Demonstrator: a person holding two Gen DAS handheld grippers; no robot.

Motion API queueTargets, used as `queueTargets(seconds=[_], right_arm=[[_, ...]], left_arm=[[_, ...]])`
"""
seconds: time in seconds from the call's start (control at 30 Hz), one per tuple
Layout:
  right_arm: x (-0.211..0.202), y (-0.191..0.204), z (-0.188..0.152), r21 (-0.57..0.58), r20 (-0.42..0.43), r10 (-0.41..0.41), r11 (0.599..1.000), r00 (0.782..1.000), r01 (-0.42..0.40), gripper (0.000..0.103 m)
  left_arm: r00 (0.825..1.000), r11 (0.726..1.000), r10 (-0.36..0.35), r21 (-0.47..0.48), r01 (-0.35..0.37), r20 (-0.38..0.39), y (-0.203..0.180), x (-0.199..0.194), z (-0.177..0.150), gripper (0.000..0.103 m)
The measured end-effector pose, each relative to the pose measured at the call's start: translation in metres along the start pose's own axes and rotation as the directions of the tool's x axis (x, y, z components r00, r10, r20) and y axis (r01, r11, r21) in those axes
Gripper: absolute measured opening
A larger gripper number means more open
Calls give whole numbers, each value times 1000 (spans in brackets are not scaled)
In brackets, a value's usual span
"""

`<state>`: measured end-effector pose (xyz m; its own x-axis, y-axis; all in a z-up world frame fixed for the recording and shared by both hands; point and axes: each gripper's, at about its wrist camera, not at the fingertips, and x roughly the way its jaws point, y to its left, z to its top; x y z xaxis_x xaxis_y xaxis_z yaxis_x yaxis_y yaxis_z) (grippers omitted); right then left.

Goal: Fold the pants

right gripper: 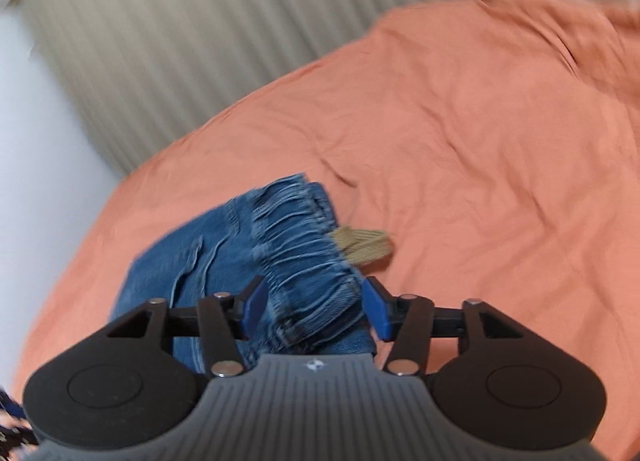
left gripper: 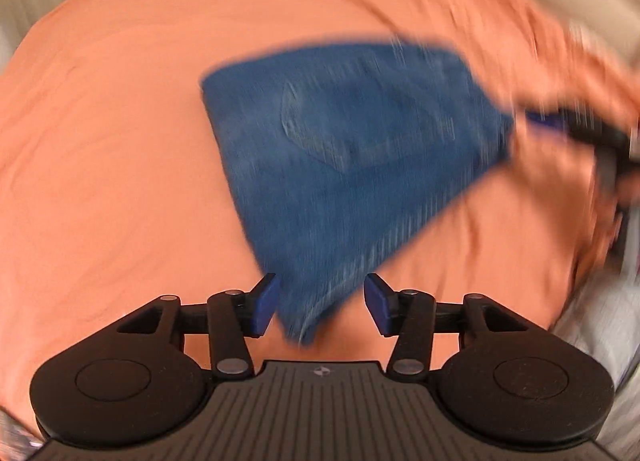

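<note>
Orange bed sheet (left gripper: 120, 141) carries our folded pants (left gripper: 340, 149); left hand-held gripper (left gripper: 320, 309) and right hand-held gripper (right gripper: 314, 311) gape apart around denim; next, tidying edges.

Left gripper (left gripper: 322, 307) jaws spread wide, pointing forward; right gripper (right gripper: 316, 307) likewise parted.

Broad stretches of bare orange bed sheet (left gripper: 100, 141) open to the left of the folded jeans (left gripper: 340, 149) and beyond them, passable for either tongs. Blocked at the far edge by a ribbed beige headboard (right gripper: 180, 41). Close beside the jeans' waistband, a small tan cloth (right gripper: 364, 245) lying in the way on the right-wrist side.
</note>
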<state>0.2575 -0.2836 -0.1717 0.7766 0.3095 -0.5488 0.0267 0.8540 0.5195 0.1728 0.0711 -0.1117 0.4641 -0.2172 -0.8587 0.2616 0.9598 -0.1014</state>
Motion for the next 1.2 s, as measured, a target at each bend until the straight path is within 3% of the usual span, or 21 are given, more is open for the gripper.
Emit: queueTargets(seconds=[0.13,0.23,0.33,0.57,0.7,0.9,0.97,1.03,1.2], right_arm=[[12,-30,2,191,-50,45,981,998,-34,66],[26,-43,-2,290,-117,119,954,986,-80,67],[36,-44,-5,305,-153,126,950,980,-74,67],[63,-48,-2,353,-191,174,931,966,-98,65],[77,-50,0,380,-200,188,919,962,-100,63],[89,-54,2,411,-190,208,904,959,-114,57],[90,-55,2,418,-183,212,901,960,-119,51],[88,-54,2,413,-173,207,903,963,-120,46],[78,-41,3,337,-154,178,934,972,-117,31]], left_arm=[[992,980,-38,-191,60,117,25,15,13,67],[982,918,-104,-364,156,159,53,37,14,67],[975,855,-125,-479,200,184,76,60,11,67],[969,822,-124,-526,221,213,94,87,11,68],[954,791,-146,-548,271,262,103,99,12,70],[934,771,-189,-543,332,302,117,118,23,69],[928,770,-204,-535,349,312,118,122,26,60],[928,773,-209,-530,349,307,117,124,28,42],[942,813,-172,-499,301,288,110,118,34,21]])
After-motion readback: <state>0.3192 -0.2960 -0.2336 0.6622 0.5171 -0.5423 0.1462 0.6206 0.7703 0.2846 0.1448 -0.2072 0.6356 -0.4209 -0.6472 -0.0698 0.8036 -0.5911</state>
